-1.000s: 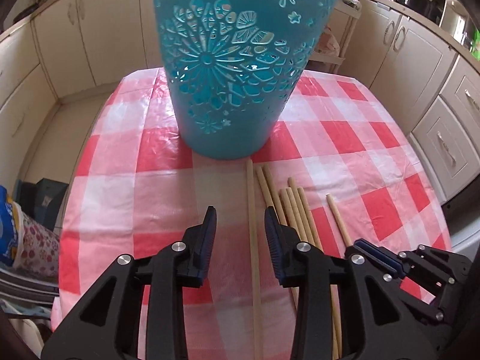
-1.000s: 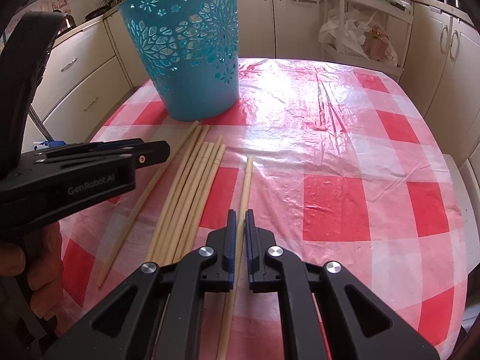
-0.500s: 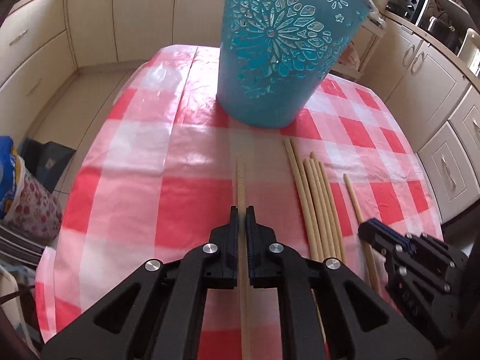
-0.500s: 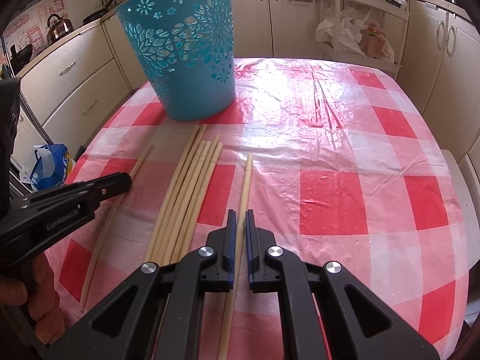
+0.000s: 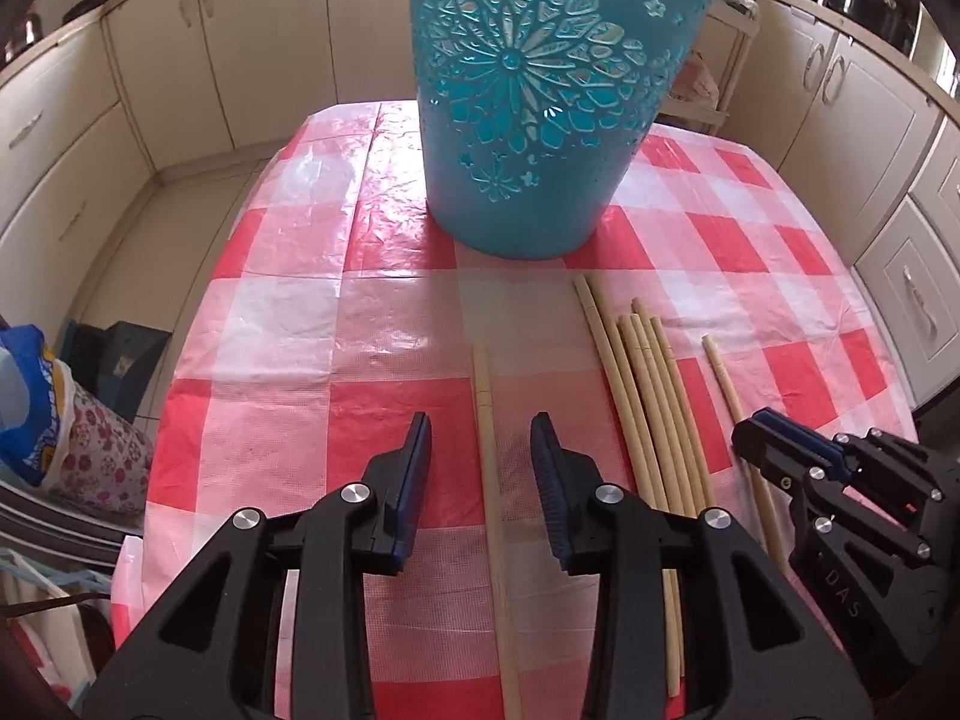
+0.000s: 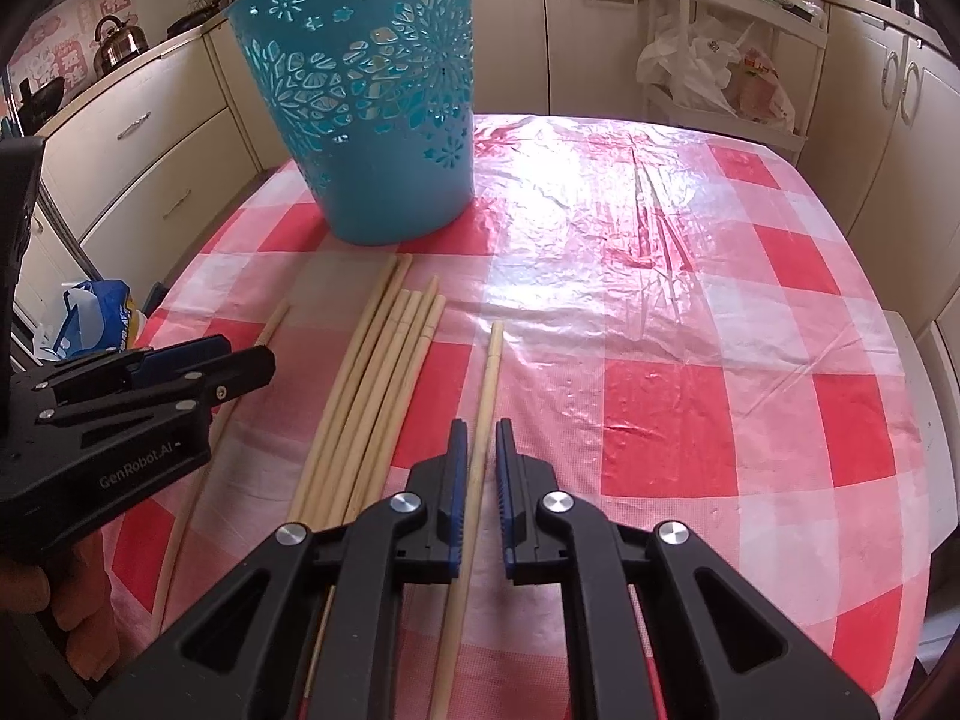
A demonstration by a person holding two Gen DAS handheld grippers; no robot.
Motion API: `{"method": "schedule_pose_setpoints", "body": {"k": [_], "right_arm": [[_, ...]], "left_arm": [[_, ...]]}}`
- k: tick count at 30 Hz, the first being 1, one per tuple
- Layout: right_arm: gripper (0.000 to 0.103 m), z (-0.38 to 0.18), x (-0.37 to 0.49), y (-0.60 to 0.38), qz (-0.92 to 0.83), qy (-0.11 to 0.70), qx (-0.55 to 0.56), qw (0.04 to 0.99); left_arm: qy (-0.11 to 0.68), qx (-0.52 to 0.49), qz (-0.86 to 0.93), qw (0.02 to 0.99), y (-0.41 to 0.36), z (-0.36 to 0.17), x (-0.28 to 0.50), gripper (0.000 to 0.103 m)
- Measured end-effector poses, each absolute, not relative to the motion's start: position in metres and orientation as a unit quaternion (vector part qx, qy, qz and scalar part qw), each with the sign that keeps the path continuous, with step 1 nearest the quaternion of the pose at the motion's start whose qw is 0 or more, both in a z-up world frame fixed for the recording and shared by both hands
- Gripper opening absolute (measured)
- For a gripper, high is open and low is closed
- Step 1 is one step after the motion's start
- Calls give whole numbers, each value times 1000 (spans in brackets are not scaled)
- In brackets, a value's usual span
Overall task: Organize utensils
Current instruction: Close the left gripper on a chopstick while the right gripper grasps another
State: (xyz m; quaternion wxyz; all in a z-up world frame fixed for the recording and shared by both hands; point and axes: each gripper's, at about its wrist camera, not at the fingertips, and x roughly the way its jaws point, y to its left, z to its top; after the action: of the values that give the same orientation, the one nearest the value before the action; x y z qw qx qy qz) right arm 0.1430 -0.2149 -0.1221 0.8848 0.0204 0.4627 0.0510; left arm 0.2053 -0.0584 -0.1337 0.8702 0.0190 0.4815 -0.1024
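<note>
Chopsticks (image 5: 648, 414) lie at five o'clock of the bin (image 5: 528, 90), ready for loading; left gripper (image 5: 480, 468), just reopened, straddles one untouched, right gripper (image 6: 477, 480) likewise, slightly parted.

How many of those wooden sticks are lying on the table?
8: one stick between the left jaws, six bundled in the middle, one between the right jaws. More may hide in the bucket.

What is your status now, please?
Left gripper just opened, astride one long wooden stick. Right gripper easing open around second wooden stick. Blue perforated plastic bucket ahead, nothing blocking.
</note>
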Motion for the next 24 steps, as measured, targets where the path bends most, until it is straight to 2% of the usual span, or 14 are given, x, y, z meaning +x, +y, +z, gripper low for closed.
{"method": "schedule_pose_setpoints", "body": {"k": [3,4,5,7,16,18,20,24], "right_arm": [[10,-122,142,-211,50,461,1,886],[10,-122,142,-209,50,460,-6,887],[7,-122,142,-208,50,459,-9,887],[6,-122,140,-209,53,460,-1,886],[6,-118,135,-216,51,467,14,882],[6,-120,135,-216,50,474,12,879],[6,-121,134,-214,50,473,3,880],[6,-122,133,-210,50,467,-19,883]], "left_arm": [[474,41,-97,874,-65,-136,203,33],[470,53,-94,876,-67,-136,201,28],[466,60,-97,877,-69,-136,199,12],[468,58,-112,874,-71,-136,199,5],[479,54,-115,869,-69,-135,194,6],[481,55,-113,867,-69,-135,193,10],[481,62,-111,867,-71,-135,191,21],[471,78,-108,872,-74,-136,187,23]]}}
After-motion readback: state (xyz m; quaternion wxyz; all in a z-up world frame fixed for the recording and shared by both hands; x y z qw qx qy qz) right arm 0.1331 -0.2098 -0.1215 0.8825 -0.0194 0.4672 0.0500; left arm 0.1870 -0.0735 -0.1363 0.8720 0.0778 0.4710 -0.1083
